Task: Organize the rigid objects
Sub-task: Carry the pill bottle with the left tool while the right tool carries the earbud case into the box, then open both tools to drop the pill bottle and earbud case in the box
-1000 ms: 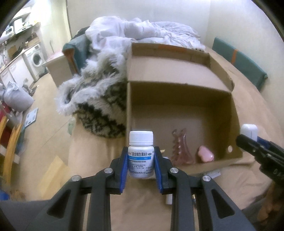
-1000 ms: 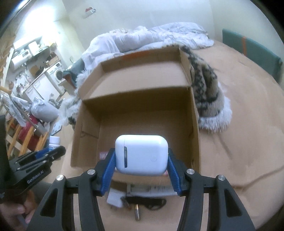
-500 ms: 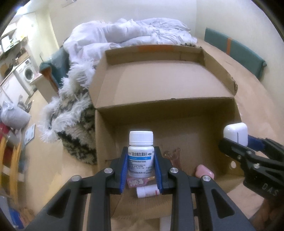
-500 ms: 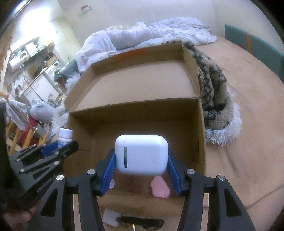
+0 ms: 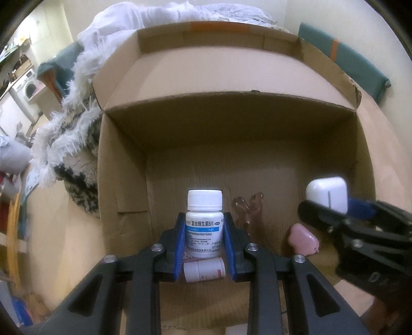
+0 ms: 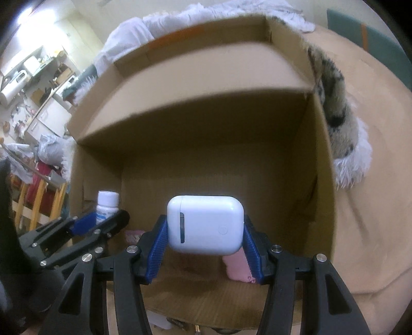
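Note:
My left gripper (image 5: 204,232) is shut on a white pill bottle (image 5: 204,224) with a blue label, held upright over the open cardboard box (image 5: 123,180). The right gripper (image 6: 205,229) is shut on a white earbud case (image 6: 205,224), also inside the box mouth. In the left wrist view the right gripper (image 5: 332,203) with the case (image 5: 327,193) shows at the right. In the right wrist view the left gripper (image 6: 100,219) with the bottle (image 6: 107,202) shows at the left. On the box floor lie a small white bottle (image 5: 204,269), a clear pinkish piece (image 5: 248,208) and a pink object (image 5: 303,238).
The box sits on a tan bed cover (image 6: 373,180). A furry black-and-white blanket (image 5: 67,144) lies against its left side, white bedding (image 5: 134,18) behind. Small items (image 6: 180,326) lie on the cover in front of the box. A green cushion (image 5: 360,67) lies at the far right.
Both grippers have moved forward and down from in front of the box into its mouth, each still holding its object. The box fills both views now.

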`<state>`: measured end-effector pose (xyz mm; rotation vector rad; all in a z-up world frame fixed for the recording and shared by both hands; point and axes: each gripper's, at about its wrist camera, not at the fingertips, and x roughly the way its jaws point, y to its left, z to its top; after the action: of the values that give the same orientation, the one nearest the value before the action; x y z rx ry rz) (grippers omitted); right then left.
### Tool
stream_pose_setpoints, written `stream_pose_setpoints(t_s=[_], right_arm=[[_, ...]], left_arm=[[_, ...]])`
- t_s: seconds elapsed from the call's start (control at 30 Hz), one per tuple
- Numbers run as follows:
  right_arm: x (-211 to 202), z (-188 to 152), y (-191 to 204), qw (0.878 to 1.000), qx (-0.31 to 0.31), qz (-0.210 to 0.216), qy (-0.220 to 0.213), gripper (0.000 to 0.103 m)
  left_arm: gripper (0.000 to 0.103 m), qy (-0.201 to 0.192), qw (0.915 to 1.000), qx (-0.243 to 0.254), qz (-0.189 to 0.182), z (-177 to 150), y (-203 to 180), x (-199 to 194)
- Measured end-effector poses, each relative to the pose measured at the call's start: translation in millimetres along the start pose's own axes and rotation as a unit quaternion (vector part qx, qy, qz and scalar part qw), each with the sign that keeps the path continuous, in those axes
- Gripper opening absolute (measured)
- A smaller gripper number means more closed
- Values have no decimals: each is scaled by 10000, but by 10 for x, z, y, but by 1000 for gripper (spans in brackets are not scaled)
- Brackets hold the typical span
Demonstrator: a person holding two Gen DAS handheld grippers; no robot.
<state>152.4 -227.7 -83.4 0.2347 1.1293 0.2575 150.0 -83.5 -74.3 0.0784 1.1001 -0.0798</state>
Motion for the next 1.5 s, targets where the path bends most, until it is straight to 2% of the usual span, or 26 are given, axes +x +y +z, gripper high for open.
stream_pose_setpoints(t_s=[0.23,0.3,0.33,0.63,0.7,0.73,0.87,0.93,1.0,1.03,1.07,1.2,1.27,1.5], right_arm=[[155,-42,-58,9993,210,-69,289,58],[187,-51,-90,9988,306,-14,378,53],[199,-57,-98,9985,346,22,415,48],[208,-69,-96,9983,360,39,448,49],[171,-61,-118,9985,380,30,391,52],[161,-58,-130,9985,413,71,363,58],[80,-32,-165,9976,592,335,136,72],[16,-20,-186,9971,633,417,-10,89],[-41,-1,-211,9963,692,498,-103,101],[-61,0,-222,9959,720,528,-150,101],[-69,-1,-233,9958,728,536,-170,101],[-99,20,-233,9961,711,483,-213,101],[-115,15,-242,9957,751,488,-256,101],[-164,58,-267,9949,843,465,-311,101]], left_arm=[[24,204,9997,137,51,-71,-43,111],[24,219,9997,91,65,-85,-27,123],[24,207,9997,59,63,-87,-17,122],[24,249,9996,106,112,-118,-19,142],[24,249,9995,133,128,-115,-38,136],[24,259,9995,139,131,-122,-39,140],[24,284,9994,116,135,-150,-73,130],[24,258,9995,107,112,-150,-76,118],[24,217,9996,118,115,-158,-106,90],[25,205,9996,135,116,-160,-118,78],[27,201,9996,146,117,-160,-125,69],[66,24,9999,40,138,-139,-133,-38],[73,-224,9997,-27,121,-123,-131,-138],[73,-383,9990,97,219,-105,-177,-241]])
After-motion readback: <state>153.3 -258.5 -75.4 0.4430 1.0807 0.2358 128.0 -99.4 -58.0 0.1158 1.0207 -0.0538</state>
